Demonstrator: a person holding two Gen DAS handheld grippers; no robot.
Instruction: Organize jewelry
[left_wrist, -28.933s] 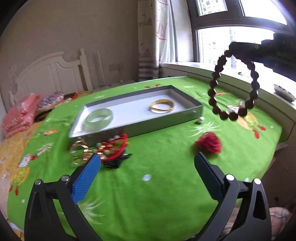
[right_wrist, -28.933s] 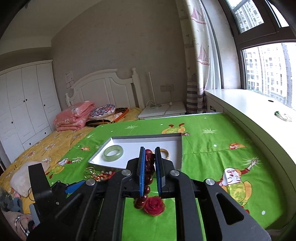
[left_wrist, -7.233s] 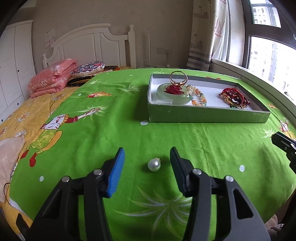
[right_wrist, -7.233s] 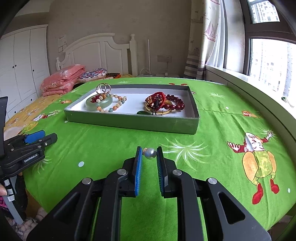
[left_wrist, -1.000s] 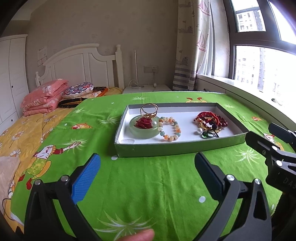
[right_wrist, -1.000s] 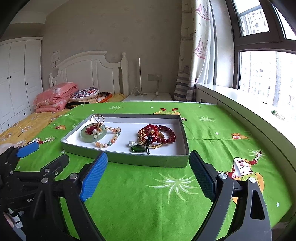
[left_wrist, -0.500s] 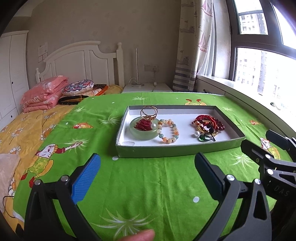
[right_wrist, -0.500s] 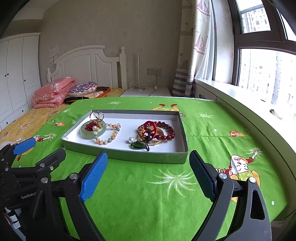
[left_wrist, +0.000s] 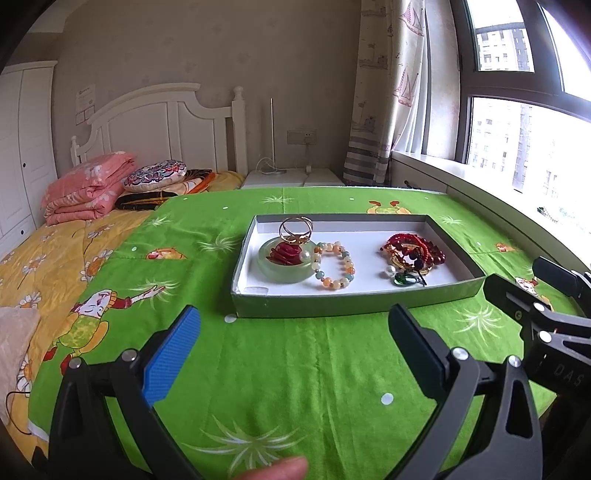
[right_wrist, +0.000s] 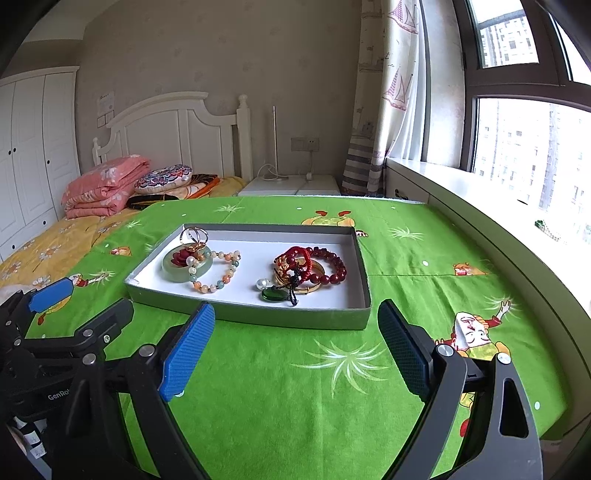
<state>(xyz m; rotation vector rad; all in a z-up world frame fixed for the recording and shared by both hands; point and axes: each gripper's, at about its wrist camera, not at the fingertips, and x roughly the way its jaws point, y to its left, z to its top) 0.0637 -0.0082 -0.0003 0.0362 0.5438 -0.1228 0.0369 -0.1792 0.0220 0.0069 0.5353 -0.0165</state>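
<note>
Now tray (left_wrist: 354, 304) long axis crosswise, jewelry (right_wrist: 308, 267) inside; left gripper (left_wrist: 291, 343), right gripper (right_wrist: 295, 343) spread wide, empty.

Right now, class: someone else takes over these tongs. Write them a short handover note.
Left tongs: open, empty, held over the green cover short of the tray.
Right tongs: open, empty, likewise.
In the tray: jade bangle, gold rings, pastel beads, two pearls, red beads, green pendant.
Done: no jewelry visible on the cover.
Left: probably nothing; check outside the view.

Bedspread (right_wrist: 295, 387) green with cartoon prints – tray (right_wrist: 295, 319) grey, white inside – tool pads (right_wrist: 186, 356) blue.
</note>
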